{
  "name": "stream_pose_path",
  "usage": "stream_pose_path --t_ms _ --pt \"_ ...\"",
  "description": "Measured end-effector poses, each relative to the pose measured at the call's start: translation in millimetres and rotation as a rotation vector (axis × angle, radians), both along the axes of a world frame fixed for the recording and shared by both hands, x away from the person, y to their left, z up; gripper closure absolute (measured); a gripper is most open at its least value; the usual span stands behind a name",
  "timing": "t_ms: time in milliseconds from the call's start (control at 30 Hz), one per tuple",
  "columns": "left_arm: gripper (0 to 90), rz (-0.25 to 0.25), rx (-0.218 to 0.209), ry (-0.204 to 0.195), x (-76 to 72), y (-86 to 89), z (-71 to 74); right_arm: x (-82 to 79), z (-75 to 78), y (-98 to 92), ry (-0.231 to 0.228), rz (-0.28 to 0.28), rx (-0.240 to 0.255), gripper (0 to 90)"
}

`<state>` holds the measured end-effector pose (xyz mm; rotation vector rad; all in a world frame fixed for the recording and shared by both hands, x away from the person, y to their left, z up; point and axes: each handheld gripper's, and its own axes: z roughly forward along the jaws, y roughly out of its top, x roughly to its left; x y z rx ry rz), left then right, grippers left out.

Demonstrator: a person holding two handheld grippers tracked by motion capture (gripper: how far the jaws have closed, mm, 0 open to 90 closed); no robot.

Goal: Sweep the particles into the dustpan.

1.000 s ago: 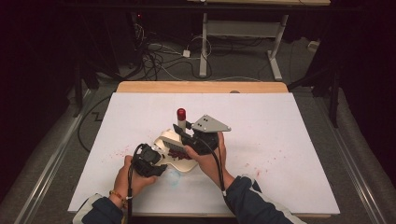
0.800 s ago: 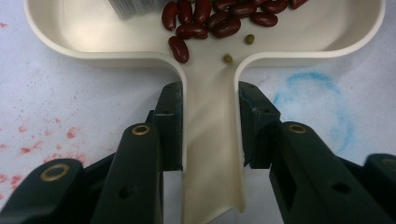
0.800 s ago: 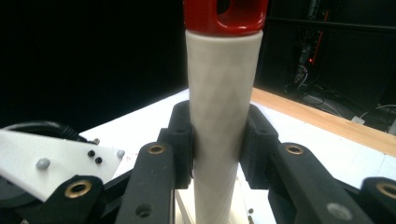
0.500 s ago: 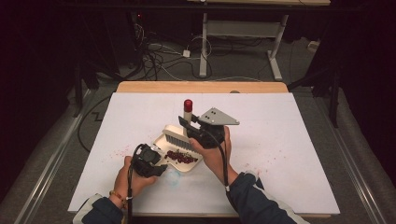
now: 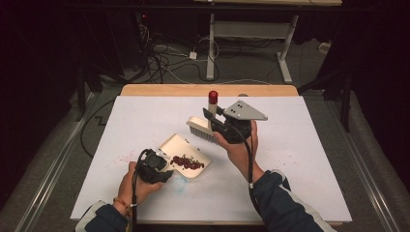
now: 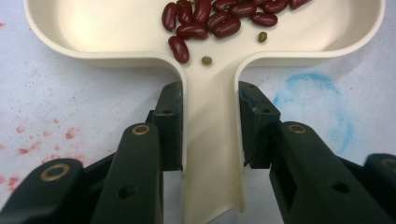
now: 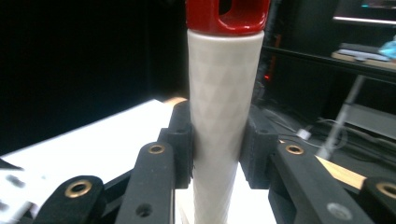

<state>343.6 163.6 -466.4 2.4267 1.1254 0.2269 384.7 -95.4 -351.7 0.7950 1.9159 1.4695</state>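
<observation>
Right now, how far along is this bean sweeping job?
Mostly done: a pile of red kidney beans lies in the cream dustpan, held by its handle in the left gripper. The right gripper holds the brush lifted above the table. What looks left is emptying the dustpan.

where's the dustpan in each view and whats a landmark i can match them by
High view: the dustpan lies on the white table, lower centre-left, its handle in the left gripper.
Left gripper view: the pan fills the top, its handle running down between the closed jaws.
Right gripper view: not in it; the brush handle is there.
Shared landmark: the red beans piled in the pan, in the high and left gripper views.
</observation>
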Motion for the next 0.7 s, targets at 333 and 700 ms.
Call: stream_pose_path --t_ms 333,700 --pt "63.6 -0.001 -0.004 0.004 0.6 0.6 0.0 20.1 -35.5 7.5 -0.038 -0.055 -0.054 70.0" --pt "63.7 -0.014 -0.025 0.028 1.8 7.5 0.8 25.0 -49.0 35.4 -0.044 0.023 -0.059 69.9"
